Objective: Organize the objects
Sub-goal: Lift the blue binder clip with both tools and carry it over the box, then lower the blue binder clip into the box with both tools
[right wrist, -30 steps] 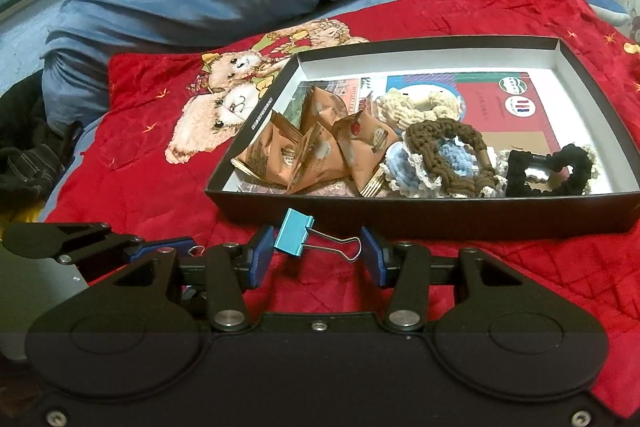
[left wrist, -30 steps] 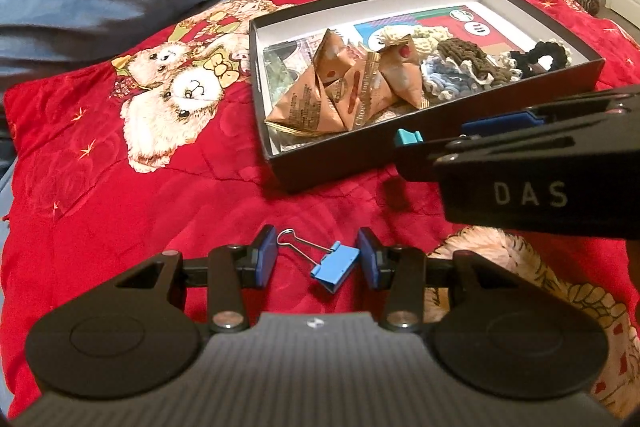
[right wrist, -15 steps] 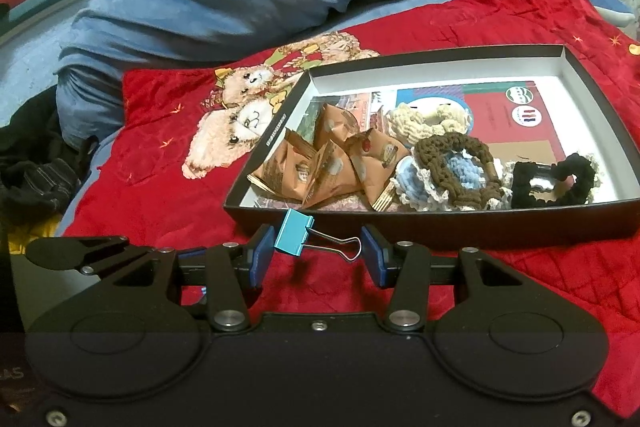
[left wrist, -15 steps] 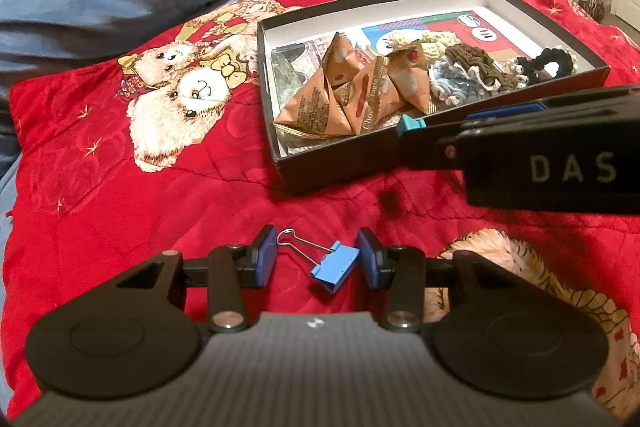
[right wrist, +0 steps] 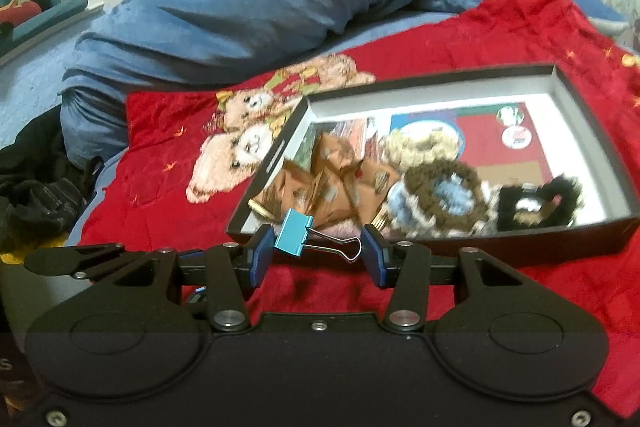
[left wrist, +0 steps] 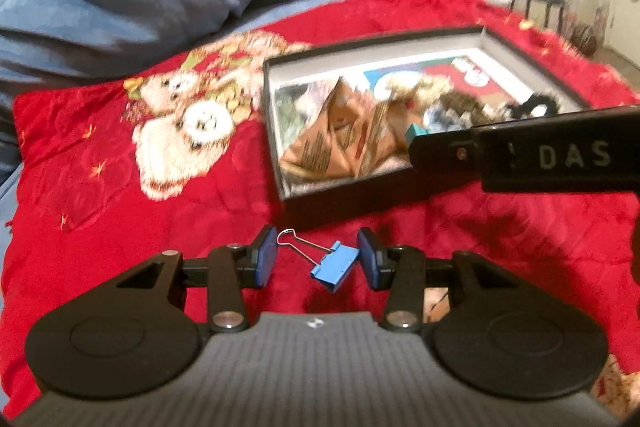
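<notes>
We pinch a blue binder clip (left wrist: 334, 264) in our left tool (left wrist: 318, 259) and a teal binder clip (right wrist: 297, 235) in our right tool (right wrist: 318, 251), both just short of the black box (right wrist: 472, 249).

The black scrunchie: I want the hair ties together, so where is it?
In the right wrist view the black scrunchie lies in the box, in its near right corner, just right of the brown scrunchie.

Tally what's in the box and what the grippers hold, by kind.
Binder clips, one per gripper: 2
Brown snack packets in the box: 3, as far as the blur shows
Crocheted scrunchies: 4
Total: 9
</notes>
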Available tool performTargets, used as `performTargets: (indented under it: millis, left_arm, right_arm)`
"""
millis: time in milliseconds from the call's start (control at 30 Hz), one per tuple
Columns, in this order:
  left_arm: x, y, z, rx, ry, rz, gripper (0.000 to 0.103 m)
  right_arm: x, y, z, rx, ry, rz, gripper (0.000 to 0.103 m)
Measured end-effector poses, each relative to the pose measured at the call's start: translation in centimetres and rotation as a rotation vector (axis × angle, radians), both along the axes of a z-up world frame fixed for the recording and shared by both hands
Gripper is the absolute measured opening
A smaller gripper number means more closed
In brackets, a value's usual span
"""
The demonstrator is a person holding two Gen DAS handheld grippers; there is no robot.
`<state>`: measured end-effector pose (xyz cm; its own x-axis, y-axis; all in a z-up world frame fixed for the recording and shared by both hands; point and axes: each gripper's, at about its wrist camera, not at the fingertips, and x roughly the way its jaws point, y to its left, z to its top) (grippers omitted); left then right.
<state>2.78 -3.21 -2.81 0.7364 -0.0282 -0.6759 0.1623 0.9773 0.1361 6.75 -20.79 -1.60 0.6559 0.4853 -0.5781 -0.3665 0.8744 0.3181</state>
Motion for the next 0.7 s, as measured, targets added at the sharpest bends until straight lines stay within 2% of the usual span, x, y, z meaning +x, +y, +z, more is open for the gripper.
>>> performTargets:
  millis: [133,300,433,567,700]
  left_arm:
    - [-0.6,0.2,1.3,-0.05,-0.073,-0.031,0.048]
    - [-0.5,0.4,3.1,-0.123,-0.169,-0.016,0.048]
    - [2.0,-0.9,3.9,-0.147,-0.182,0.007,0.048]
    - [4.8,-3.0,3.7,-0.139,-0.195,0.031,0.048]
    - [8.4,-4.8,3.0,-0.105,-0.195,0.066,0.048]
  right_arm:
    - [0.3,-1.6,1.4,0.021,-0.041,-0.046,0.046]
    - [1.9,-4.6,2.6,0.069,-0.064,-0.144,0.046]
    - [3.4,-6.3,2.2,0.068,-0.057,-0.225,0.046]
    - [4.3,-7.1,1.2,0.068,-0.028,-0.272,0.046]
    - [5.4,-6.6,0.8,-0.013,-0.044,-0.276,0.046]
